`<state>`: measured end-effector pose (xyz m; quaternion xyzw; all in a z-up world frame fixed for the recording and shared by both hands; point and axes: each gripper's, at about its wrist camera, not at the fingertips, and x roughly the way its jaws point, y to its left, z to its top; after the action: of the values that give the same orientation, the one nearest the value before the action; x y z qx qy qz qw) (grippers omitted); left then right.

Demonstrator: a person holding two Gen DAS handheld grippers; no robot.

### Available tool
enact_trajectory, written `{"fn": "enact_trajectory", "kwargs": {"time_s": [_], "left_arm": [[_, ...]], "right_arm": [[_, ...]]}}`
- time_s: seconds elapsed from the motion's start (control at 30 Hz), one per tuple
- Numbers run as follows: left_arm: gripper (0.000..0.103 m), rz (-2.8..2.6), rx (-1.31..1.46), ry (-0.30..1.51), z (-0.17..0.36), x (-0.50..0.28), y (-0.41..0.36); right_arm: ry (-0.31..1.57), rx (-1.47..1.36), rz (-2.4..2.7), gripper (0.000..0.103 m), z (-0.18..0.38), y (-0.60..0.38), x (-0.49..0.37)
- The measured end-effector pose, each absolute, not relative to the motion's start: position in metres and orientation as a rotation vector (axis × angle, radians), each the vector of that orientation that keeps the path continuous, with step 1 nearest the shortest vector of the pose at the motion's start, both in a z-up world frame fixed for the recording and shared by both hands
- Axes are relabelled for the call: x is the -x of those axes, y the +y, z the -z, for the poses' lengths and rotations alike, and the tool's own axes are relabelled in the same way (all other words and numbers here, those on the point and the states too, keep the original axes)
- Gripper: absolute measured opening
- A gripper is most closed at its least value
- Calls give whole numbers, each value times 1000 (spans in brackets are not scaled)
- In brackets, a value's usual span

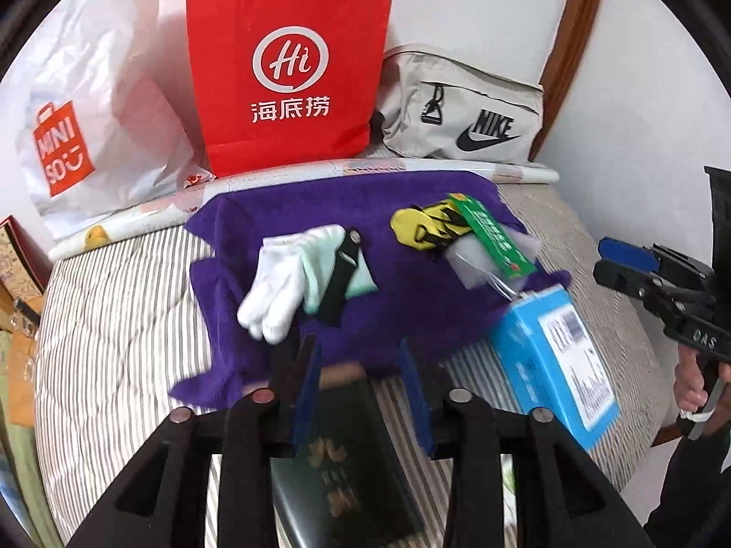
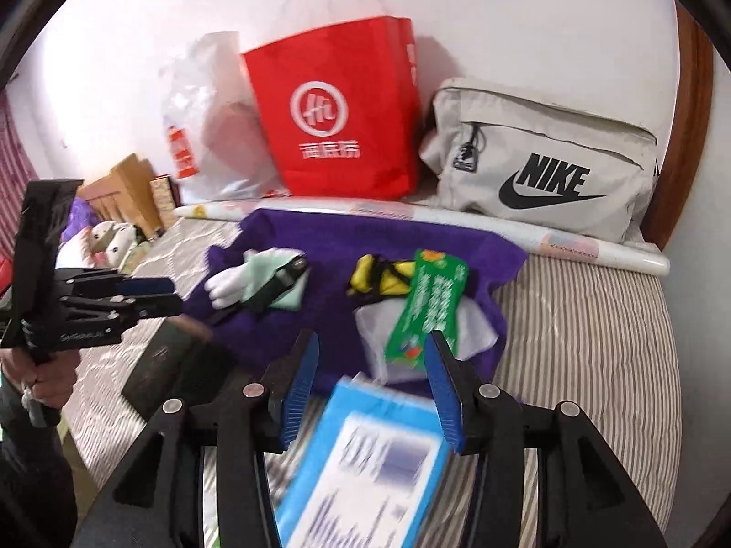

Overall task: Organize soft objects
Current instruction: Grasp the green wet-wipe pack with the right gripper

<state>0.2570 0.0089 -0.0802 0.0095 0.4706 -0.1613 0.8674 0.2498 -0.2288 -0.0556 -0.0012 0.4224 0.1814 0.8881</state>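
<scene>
purple towel (image 1: 388, 283), red bag (image 1: 292, 68) (white logo) — striped bedsheet (image 1: 114, 319)

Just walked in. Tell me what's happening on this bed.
A person holds a gripper in each hand over a striped bed strewn with things to sort. The left gripper is open above a dark booklet; the right gripper is open above a blue box. Neither seems to grip anything. Beyond them, white socks, a yellow sock and a green packet lie on a purple towel. A red bag and a Nike pouch stand against the wall.
</scene>
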Motion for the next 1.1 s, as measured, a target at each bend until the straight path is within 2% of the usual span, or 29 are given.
{"fn": "enact_trajectory", "kwargs": {"time_s": [0.03, 0.23, 0.57, 0.6, 0.67, 0.93, 1.1], "left_arm": [[42, 340, -20, 978, 78, -247, 9], [42, 337, -29, 953, 75, -205, 9], [42, 327, -17, 960, 89, -149, 20], [42, 328, -14, 958, 91, -144, 22], [42, 320, 0, 959, 95, -137, 26], [42, 296, 31, 999, 124, -120, 42], [42, 294, 53, 1024, 136, -119, 48]], "right_arm": [[871, 5, -385, 48, 52, -226, -237], [893, -49, -467, 48, 49, -214, -181], [988, -44, -482, 48, 75, -194, -106], [995, -39, -471, 49, 78, -194, -102], [1025, -54, -452, 58, 92, -192, -95], [1121, -77, -348, 58, 148, -179, -102], [1124, -87, -328, 58, 158, -171, -105]]}}
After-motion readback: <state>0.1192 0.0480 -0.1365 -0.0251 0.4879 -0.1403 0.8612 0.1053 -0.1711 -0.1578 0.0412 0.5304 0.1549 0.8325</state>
